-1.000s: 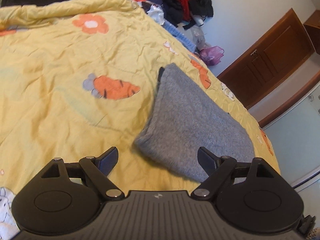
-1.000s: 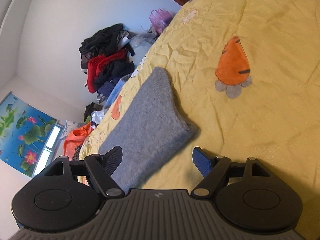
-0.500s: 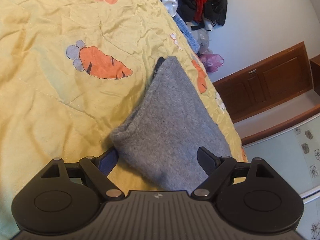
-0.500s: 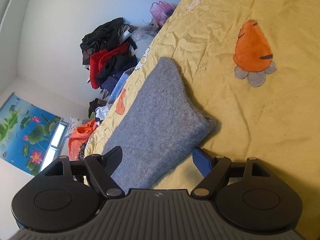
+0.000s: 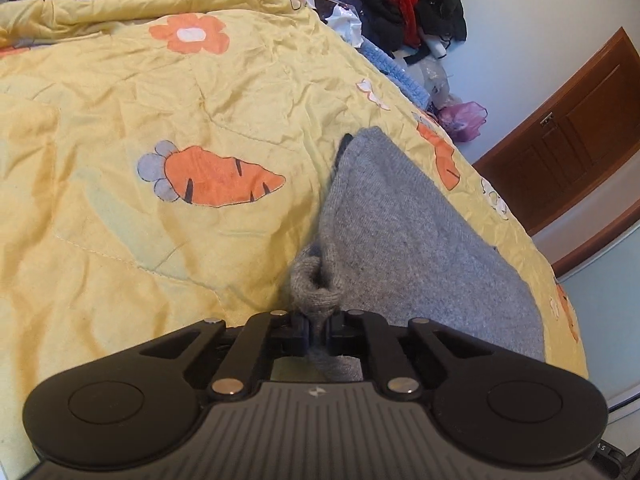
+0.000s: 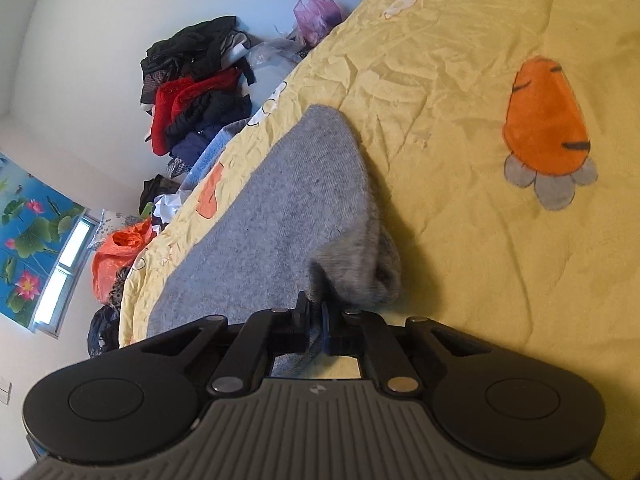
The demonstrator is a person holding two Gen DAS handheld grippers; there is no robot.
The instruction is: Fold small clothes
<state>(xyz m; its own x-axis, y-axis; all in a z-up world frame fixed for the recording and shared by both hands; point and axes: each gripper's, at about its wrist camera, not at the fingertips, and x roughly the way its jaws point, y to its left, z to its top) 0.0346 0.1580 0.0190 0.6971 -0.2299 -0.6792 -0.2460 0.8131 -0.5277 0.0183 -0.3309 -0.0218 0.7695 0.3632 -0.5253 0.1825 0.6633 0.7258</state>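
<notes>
On the yellow quilt (image 5: 120, 208) printed with carrots and flowers lies your grey knit garment (image 5: 404, 236), folded into a long flat shape near the bed's edge, with its far end pointing toward the heap of clothes (image 5: 400, 8) against the white wall. Your left gripper (image 5: 319, 326) has just been closing, and its jaws now pinch a corner of that grey knit, which bunches into a small roll just ahead of the fingertips. Your right gripper (image 6: 316, 320) has just been closing too, and its jaws are clamped on the garment's other near corner; seen from the right wrist, the grey knit garment (image 6: 280, 208) puckers and lifts slightly at the pinch, while the rest stays flat on the quilt (image 6: 480, 260). Both grippers angle downward toward the bedding.

Beyond the bed, the left wrist view shows a purple plastic bag (image 5: 464, 120) on the floor and a brown wooden door (image 5: 568, 136). The right wrist view shows an orange bag (image 6: 116, 252) beside the bed and a lotus-flower picture (image 6: 28, 240) around a window.
</notes>
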